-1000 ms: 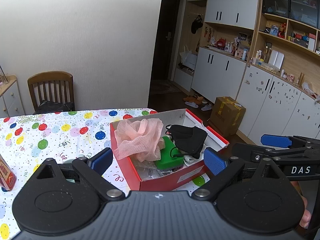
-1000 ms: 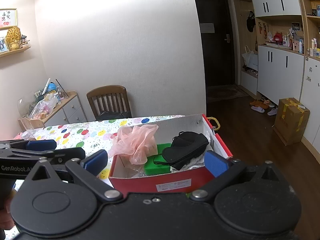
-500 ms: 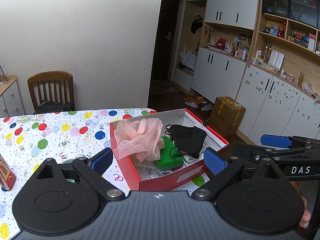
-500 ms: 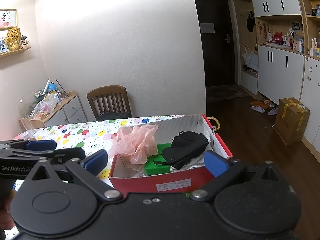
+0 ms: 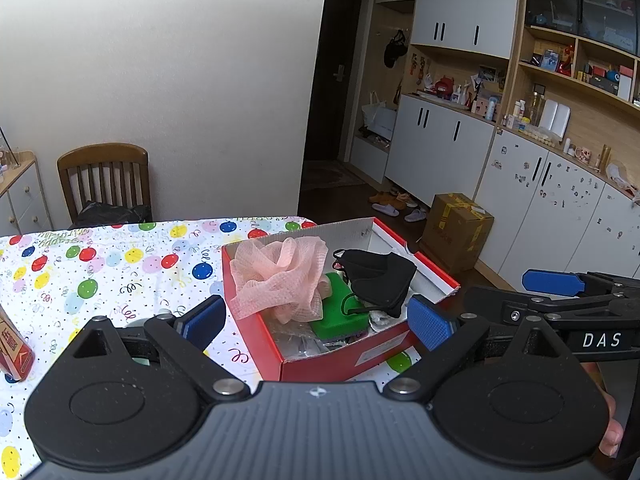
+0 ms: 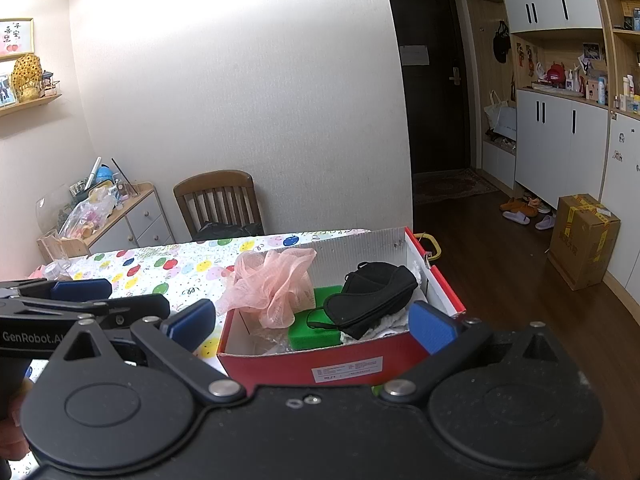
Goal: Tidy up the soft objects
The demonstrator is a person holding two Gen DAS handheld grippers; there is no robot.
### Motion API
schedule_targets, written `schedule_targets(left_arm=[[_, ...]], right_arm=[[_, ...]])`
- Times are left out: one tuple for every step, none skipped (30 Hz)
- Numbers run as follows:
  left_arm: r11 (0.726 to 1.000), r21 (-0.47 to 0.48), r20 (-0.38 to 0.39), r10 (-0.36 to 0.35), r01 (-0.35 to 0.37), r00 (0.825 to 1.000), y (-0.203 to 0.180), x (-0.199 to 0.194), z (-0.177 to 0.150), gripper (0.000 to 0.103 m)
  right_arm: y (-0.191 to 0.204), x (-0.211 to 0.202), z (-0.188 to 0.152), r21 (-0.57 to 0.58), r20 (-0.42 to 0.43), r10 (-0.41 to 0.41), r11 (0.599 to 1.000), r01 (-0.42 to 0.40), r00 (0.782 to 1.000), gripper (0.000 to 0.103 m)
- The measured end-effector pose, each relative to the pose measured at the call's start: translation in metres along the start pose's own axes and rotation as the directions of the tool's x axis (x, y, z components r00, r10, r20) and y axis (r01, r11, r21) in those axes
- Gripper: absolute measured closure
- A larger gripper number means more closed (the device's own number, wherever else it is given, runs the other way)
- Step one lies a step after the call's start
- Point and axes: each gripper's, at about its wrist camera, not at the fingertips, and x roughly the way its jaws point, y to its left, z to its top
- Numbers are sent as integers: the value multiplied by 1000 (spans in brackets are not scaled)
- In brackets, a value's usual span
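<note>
The left gripper (image 5: 316, 320) hovers with its blue-padded jaws spread wide and empty, framing the red box (image 5: 320, 364) that sits at the table's (image 5: 120, 280) 3 o'clock edge on a balloon-print cloth. The right gripper (image 6: 312, 324) is likewise spread wide with nothing between its pads, just short of the same box. Inside the box, a pink mesh pouf (image 5: 280, 276) bulges over the rim at 10 o'clock, a green sponge (image 5: 340, 312) lies in the middle, and a black face mask (image 5: 380, 276) rests partly on it toward 2 o'clock. A red carton (image 5: 14, 344) stands at the 9 o'clock side of the table
</note>
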Motion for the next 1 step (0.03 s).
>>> schedule_targets(left_arm=[[1000,-1,-1,1,-1,1000,0,0,0,5]], right_arm=[[0,0,0,-1,-1,0,1000,0,1000,0]])
